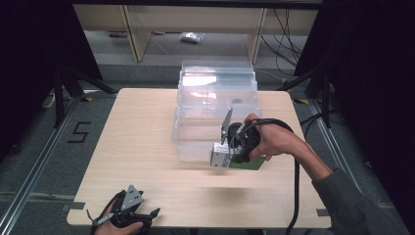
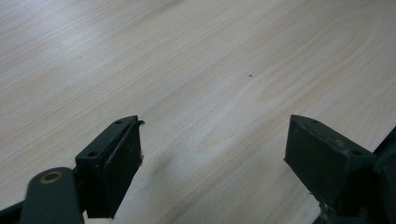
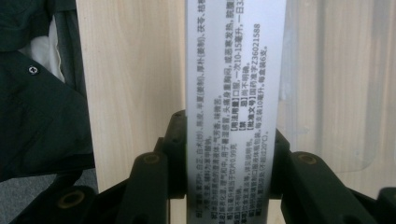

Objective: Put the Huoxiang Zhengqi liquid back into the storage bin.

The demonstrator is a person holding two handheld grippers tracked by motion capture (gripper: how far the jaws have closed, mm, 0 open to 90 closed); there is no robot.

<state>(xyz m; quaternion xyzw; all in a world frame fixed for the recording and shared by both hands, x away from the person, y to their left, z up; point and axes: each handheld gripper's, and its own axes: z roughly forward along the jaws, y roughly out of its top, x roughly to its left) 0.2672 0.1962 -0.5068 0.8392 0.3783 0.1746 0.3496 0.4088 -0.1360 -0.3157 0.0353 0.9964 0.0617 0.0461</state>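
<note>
A white and green carton point(image 1: 230, 159) with printed text hangs just above the table, in front of a clear plastic bin point(image 1: 215, 105). My right gripper point(image 1: 234, 152) is shut on it, a person's hand around the gripper body. In the right gripper view the carton point(image 3: 233, 93) runs upward between both black pads, its printed side facing the camera. My left gripper point(image 1: 142, 215) rests at the table's near left edge, held in a hand. The left gripper view shows the left gripper point(image 2: 212, 163) open, with bare wood between the pads.
The wooden table point(image 1: 142, 142) has free surface left of the bin. A black cable point(image 1: 295, 191) trails from the right gripper off the near edge. Black stands and dark curtains flank the table; wooden shelving stands behind it.
</note>
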